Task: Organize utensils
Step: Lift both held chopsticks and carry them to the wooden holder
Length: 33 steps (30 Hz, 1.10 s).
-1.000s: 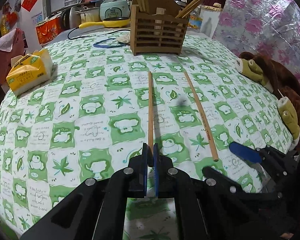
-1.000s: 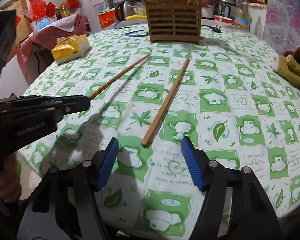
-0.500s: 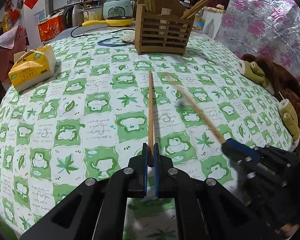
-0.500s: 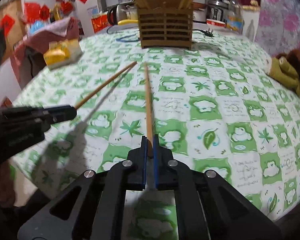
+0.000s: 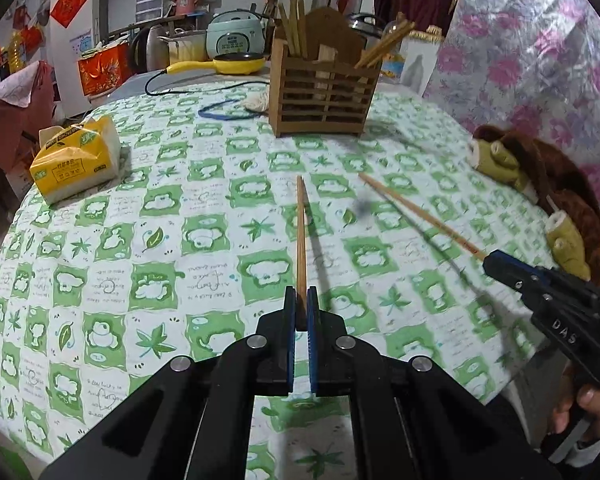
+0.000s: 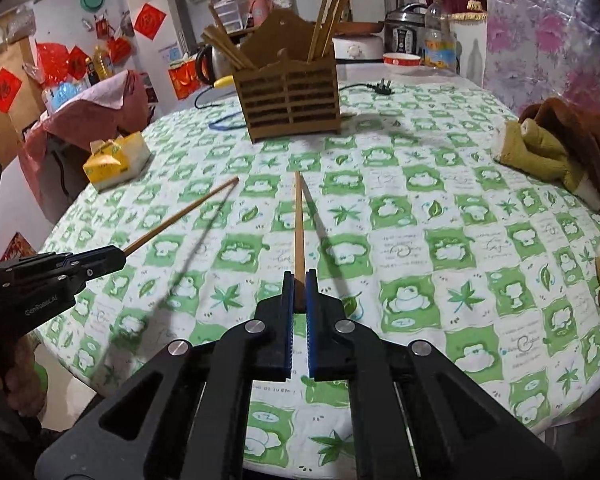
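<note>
While both grippers hang over the round table, each clamps one chopstick, and the count runs from the biggest thing down:

Table: one, round, under a green-and-white checked cloth (image 5: 100,240) printed with frogs and leaves.

Plush toy: one, brown with olive paws (image 5: 540,184), lying at the table's right edge.

Utensil holder: one slatted wooden holder (image 5: 320,92) with a tall back panel, standing upright at the far side of the table. Chopsticks lean out of its left and right compartments (too bunched to count exactly).

Tissue pack: one yellow pack (image 5: 76,160) on the left part of the cloth, well apart from the holder.

Left gripper: one (image 5: 301,304), its blue-padded jaws together and pinching the near end of the left chopstick (image 5: 301,232), which points straight toward the holder with its far tip above the cloth, casting a shadow beside it.

Right gripper: one (image 6: 299,288), its jaws closed during the last moment and now clamped on the near end of the right chopstick (image 6: 299,224); this stick also points toward the holder, its shadow falling to its right.

Chopsticks outside the holder: two, one per gripper, both short of the holder and apart from each other; in the left wrist view the right one slants in from the right.

Hands: two partly seen, the right hand (image 5: 588,408) at the lower right of the left view.
</note>
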Available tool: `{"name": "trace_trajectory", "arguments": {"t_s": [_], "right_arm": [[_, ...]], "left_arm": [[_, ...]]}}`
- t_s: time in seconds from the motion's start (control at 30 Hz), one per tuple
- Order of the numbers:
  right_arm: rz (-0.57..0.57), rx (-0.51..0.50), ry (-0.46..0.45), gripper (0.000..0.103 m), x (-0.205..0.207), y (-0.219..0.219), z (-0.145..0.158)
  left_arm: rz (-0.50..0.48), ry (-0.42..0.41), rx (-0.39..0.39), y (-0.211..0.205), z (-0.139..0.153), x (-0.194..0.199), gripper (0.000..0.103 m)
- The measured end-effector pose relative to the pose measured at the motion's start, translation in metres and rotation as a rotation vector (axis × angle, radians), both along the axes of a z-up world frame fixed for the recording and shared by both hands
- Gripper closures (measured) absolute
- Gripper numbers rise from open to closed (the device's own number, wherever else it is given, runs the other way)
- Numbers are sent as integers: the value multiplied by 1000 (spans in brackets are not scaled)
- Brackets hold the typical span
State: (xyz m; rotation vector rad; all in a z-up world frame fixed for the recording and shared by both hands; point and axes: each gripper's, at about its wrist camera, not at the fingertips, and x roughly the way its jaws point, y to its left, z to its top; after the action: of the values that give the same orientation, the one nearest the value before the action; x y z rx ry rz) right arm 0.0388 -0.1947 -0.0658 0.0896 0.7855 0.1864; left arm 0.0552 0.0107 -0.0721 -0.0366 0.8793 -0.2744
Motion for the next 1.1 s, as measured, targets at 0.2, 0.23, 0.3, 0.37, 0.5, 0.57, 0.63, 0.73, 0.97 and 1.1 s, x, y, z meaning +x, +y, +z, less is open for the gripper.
{"name": "trace_trajectory", "arguments": {"t_s": [0.2, 0.23, 0.3, 0.37, 0.5, 0.57, 0.63, 0.73, 0.97, 1.1], "right_arm": [[1, 24, -51, 97, -2, -4, 23], [-2, 31, -61, 97, -3, -6, 27], [-1, 37, -73, 97, -3, -7, 33], [-8, 40, -86, 97, -4, -9, 38], [-18, 49, -101, 97, -5, -13, 44], [-19, 51, -107, 96, -5, -15, 48], [-20, 45, -116, 96, -5, -15, 52], [-15, 42, -133, 96, -6, -15, 59], [-9, 50, -171, 96, -5, -18, 77], [-10, 50, -180, 96, -1, -19, 83]], "left_arm": [[-6, -34, 0, -1, 16, -3, 97], [-6, -39, 1, -2, 18, -4, 97], [-7, -47, 6, -2, 21, -5, 97], [-8, -51, 8, -2, 24, -7, 97], [-11, -61, 7, -1, 30, -9, 97], [-12, -75, 15, -2, 35, -10, 97], [-12, -81, 12, -1, 39, -10, 97], [-12, -94, 17, -1, 44, -10, 97], [-15, -109, 24, -1, 54, -6, 97], [-16, -125, 19, 1, 63, -6, 97]]}}
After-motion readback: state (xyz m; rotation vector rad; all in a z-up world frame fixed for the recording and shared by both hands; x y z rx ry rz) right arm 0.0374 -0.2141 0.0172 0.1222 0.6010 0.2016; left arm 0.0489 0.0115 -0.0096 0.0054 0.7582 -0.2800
